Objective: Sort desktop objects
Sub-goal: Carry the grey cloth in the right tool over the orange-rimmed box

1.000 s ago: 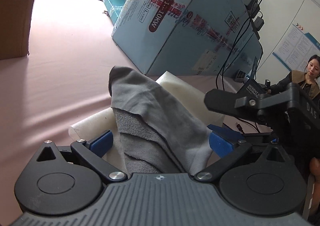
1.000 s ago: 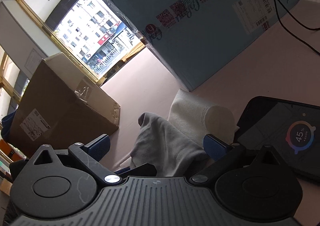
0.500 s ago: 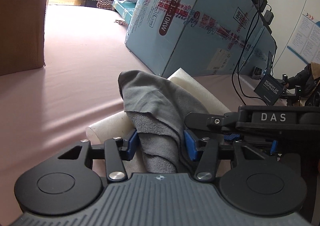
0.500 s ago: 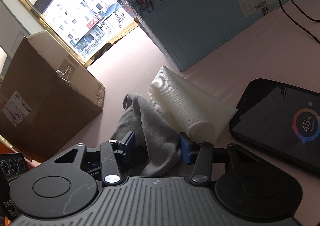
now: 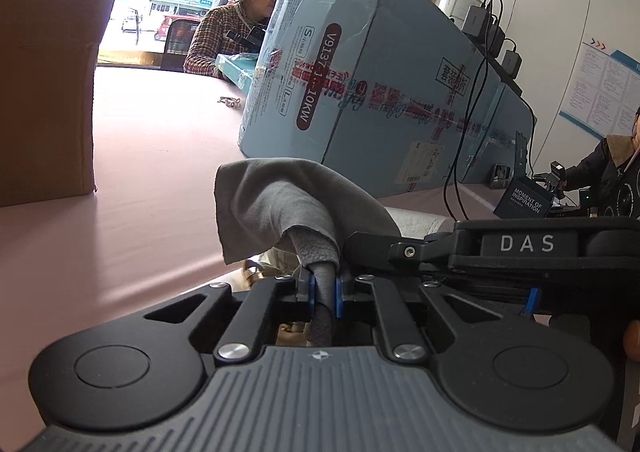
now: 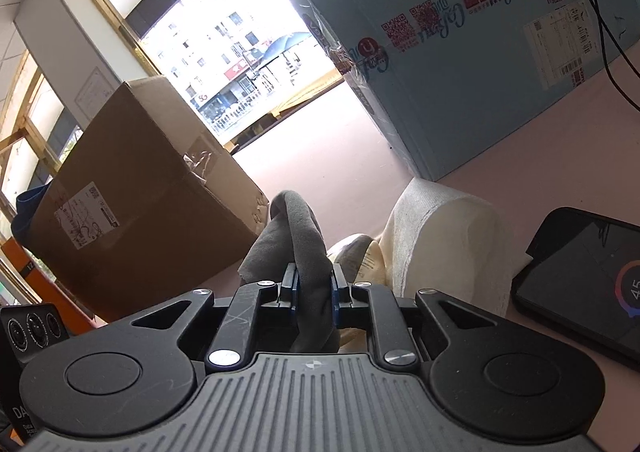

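The left tongs (image 5: 324, 298) are clamped on a bunched fold of the grey cloth (image 5: 280, 204); their jaws have just been closing, and the blue pads now pinch the fabric tight. From that grip the cloth rises toward 12 o'clock and flops over to 10 o'clock, a loose corner hanging free above the pink worktop (image 5: 140, 172). The right tongs (image 6: 314, 292) have likewise just been closing and now grip another fold of the same cloth, which stands up at 12 o'clock from them. In the left wrist view the right tool's body reaches in from 3 o'clock, so the two grips sit close together on one piece of fabric.

That is what the coming move likely turns on: the cloth spans between the two tongs, neither hand nearer than the other, and drawing them apart should stretch it along that line.

Just beside the cloth, at 2 o'clock in the right view, lies a white paper towel roll (image 6: 448, 236), and a phone (image 6: 584, 284) at 3 o'clock. The brown cardboard box (image 6: 140, 196) at 10 o'clock and the blue carton (image 5: 360, 64) are both sealed, their contents hidden.
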The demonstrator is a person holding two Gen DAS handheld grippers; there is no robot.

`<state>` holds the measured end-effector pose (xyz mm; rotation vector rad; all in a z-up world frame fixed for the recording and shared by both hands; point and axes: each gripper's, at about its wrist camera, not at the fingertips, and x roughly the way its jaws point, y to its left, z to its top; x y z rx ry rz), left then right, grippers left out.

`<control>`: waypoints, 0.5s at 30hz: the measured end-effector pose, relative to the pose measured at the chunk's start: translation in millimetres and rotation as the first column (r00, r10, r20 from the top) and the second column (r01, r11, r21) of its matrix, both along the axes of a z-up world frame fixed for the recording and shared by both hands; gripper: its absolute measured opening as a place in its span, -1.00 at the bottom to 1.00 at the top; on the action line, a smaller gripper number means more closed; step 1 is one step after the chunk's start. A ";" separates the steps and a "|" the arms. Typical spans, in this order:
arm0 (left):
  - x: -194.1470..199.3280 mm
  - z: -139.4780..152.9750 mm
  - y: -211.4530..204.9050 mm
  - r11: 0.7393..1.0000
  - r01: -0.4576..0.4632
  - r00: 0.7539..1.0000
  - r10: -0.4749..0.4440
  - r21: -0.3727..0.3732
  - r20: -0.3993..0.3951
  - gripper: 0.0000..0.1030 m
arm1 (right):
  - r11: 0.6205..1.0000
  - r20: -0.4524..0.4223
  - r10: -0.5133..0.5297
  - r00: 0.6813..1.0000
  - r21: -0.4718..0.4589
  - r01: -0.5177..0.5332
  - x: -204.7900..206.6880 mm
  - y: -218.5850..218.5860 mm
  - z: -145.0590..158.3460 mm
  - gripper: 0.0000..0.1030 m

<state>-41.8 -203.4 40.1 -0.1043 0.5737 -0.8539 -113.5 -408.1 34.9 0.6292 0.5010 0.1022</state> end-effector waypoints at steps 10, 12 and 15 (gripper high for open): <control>-4.9 10.7 8.1 0.999 -0.018 0.999 0.019 -0.035 0.026 -0.85 | 1.000 0.045 0.005 0.999 -0.010 -0.004 -0.4 8.7 6.6 -0.74; -8.5 16.7 11.8 0.999 -0.027 0.999 0.029 -0.046 0.043 -0.85 | 1.000 0.066 0.007 0.998 -0.013 -0.006 -2.4 11.2 10.6 -0.74; -17.6 29.7 20.9 0.997 -0.035 0.996 0.041 -0.070 0.082 -0.85 | 1.000 0.109 0.014 0.994 -0.023 -0.011 -8.1 16.5 19.3 -0.74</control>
